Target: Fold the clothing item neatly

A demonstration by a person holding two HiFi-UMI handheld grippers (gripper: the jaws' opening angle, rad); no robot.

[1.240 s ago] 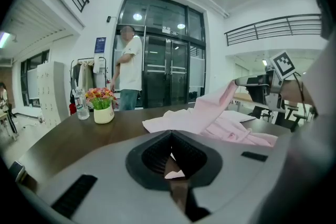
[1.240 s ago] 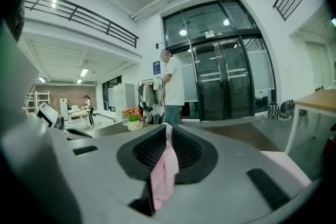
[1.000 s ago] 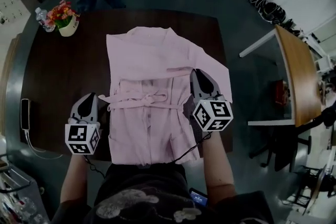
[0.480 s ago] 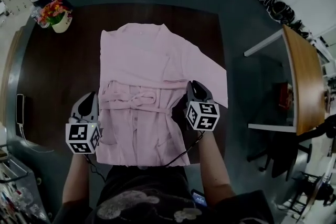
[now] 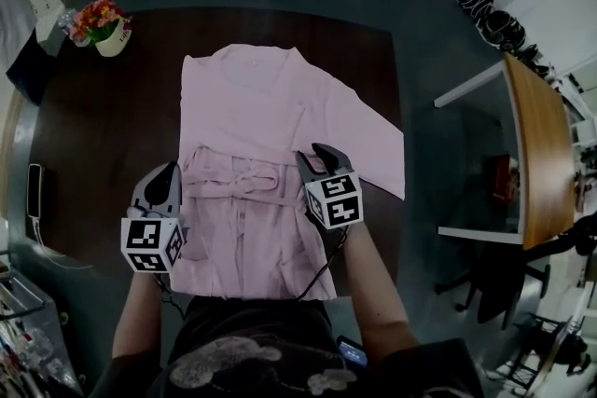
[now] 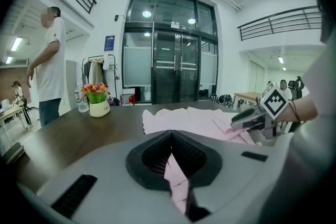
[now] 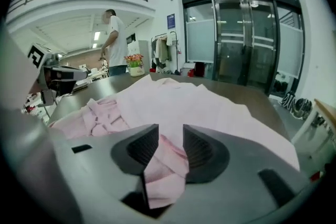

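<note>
The pink garment (image 5: 270,126) lies spread on the dark table (image 5: 103,135). The left claw (image 5: 168,174) is clenched on its left edge, while the right claw (image 5: 315,156) has just been opening its jaws, loose pink fabric bunched between them.

Dark wooden table (image 5: 93,126), grey floor (image 5: 438,51), tall glass doors (image 6: 170,65), white walls (image 6: 113,13).
</note>
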